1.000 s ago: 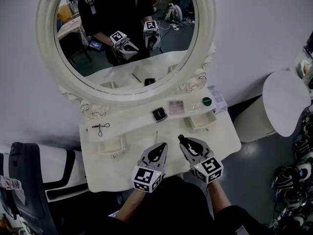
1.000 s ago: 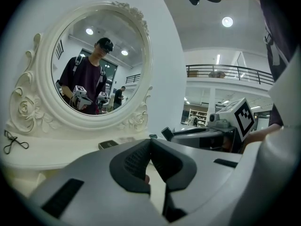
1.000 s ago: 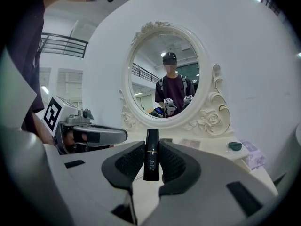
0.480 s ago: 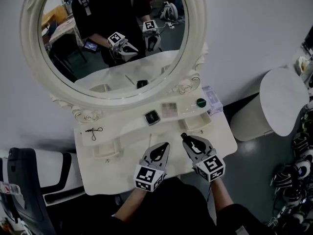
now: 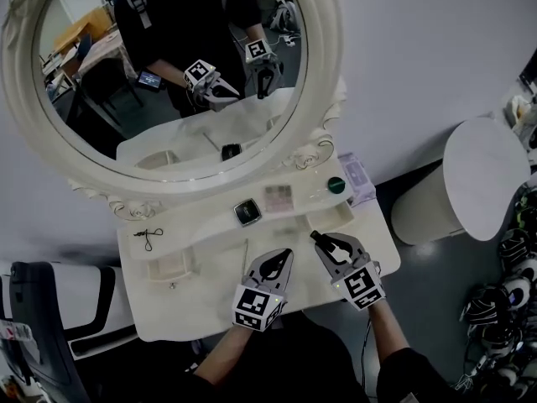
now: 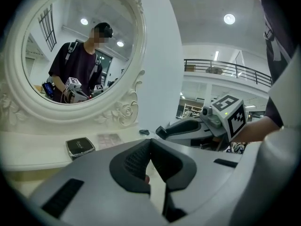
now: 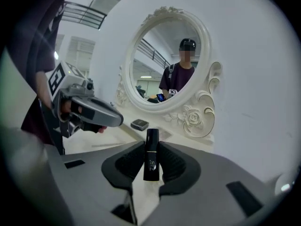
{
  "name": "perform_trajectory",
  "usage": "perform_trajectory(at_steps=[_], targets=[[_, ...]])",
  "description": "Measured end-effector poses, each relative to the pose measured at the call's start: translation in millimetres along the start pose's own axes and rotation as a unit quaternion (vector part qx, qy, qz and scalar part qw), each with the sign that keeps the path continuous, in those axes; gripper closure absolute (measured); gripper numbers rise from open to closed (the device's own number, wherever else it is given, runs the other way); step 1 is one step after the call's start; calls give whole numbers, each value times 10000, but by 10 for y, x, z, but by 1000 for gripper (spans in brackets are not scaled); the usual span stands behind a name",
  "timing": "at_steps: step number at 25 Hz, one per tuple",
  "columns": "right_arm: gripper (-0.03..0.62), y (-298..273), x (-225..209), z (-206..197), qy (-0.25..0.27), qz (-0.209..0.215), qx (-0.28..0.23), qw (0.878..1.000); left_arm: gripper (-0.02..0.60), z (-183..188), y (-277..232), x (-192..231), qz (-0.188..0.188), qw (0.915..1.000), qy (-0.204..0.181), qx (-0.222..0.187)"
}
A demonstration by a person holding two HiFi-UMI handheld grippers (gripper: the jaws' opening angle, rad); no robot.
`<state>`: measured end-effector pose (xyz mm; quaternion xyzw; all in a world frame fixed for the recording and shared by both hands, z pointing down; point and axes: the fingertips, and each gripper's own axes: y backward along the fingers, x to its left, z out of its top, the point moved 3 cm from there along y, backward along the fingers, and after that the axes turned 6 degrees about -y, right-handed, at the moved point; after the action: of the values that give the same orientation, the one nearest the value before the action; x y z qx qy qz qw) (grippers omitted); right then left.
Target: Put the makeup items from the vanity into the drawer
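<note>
Makeup items on the vanity (image 5: 193, 305): a compact (image 5: 246, 212) and a thin stick (image 5: 245, 254) lie ahead of the left gripper (image 5: 286, 254); a green-capped jar (image 5: 336, 185) sits beyond the right gripper (image 5: 317, 239). Left gripper clenched, nothing in it. Right gripper clamps a black lipstick (image 7: 151, 155), upright between its pads. Since a second ago both have eased forward over the tabletop. The lipstick tip is now just short of the small drawer (image 5: 329, 222).

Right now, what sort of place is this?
Probably a dressing corner staged inside a big open hall: a white carved vanity table with an oval mirror, while a railed mezzanine balcony shows behind.
</note>
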<state>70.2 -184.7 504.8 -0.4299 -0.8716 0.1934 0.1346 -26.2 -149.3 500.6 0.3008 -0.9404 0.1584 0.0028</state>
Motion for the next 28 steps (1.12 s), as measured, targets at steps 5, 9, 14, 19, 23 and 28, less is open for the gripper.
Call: perform_trajectory(at_steps=[5,9,14,19,23,28], targets=[[487,-159,-274,-214,610,143,454,9970,566,-41,-237,3,-32,9999,57,105],[487,-308,-430,-357,971,315,764,9918,566,-97,-392,36,-21,9997,139,206],[487,-492,-556,-540,1444,558,1166,9810,566,-189,-516,86,26,9992,249,321],[487,-605,-649,-621,1636,649,1368,9748,566,-242,-520,146,137,9987,312,382],[485,-609,-641,-637,1496,727,1363,9766,566,-272,-489,175,206,9983,354,412],[487,-566,-621,-605,1394,638,1239,9804,566,-273,-458,184,239,9982,363,405]])
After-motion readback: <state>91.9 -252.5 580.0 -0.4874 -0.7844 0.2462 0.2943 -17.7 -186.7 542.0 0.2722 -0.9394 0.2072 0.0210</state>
